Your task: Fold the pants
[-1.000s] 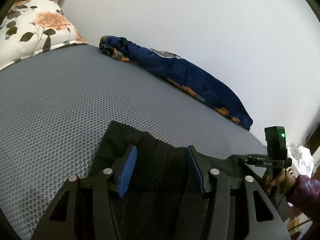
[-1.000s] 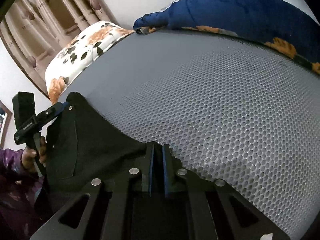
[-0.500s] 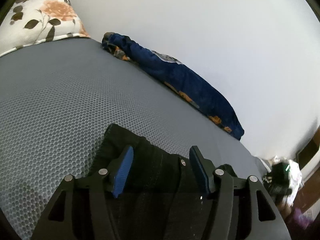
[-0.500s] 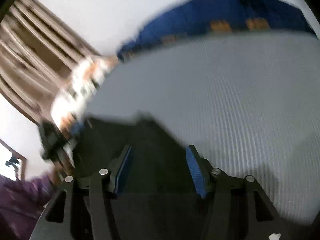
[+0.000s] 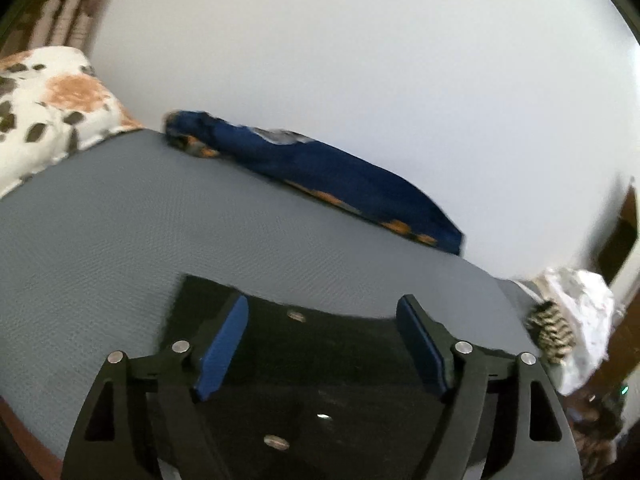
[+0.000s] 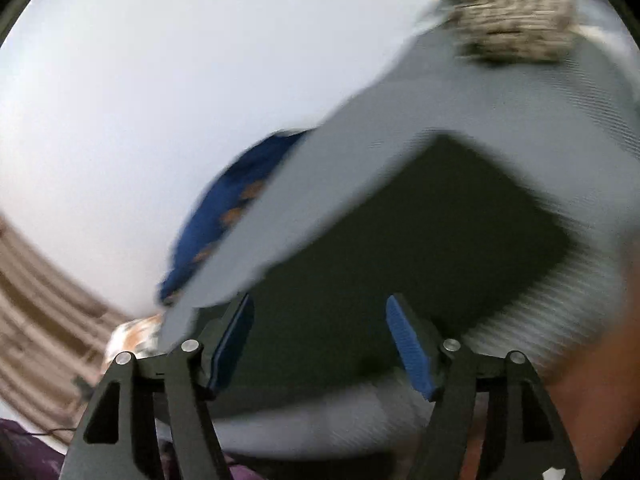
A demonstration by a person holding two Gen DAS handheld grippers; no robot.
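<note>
The black pants (image 5: 320, 344) lie folded in a flat rectangle on the grey mesh bed cover (image 5: 120, 240), near its front edge. My left gripper (image 5: 324, 340) is open and empty, its blue pads apart just above the pants. In the blurred, tilted right wrist view the same pants (image 6: 420, 248) show as a dark rectangle. My right gripper (image 6: 320, 336) is open and empty, held over the near edge of the pants without touching them.
A blue blanket with orange flowers (image 5: 328, 176) lies along the white wall at the back. A floral pillow (image 5: 52, 104) sits at the far left by curtains. A white crumpled cloth and a striped item (image 5: 560, 320) sit off the bed's right end.
My right gripper has let go of the pants, opened, and swung away, tilting its view. My left gripper has opened wider and lifted back. The pants lie still.
</note>
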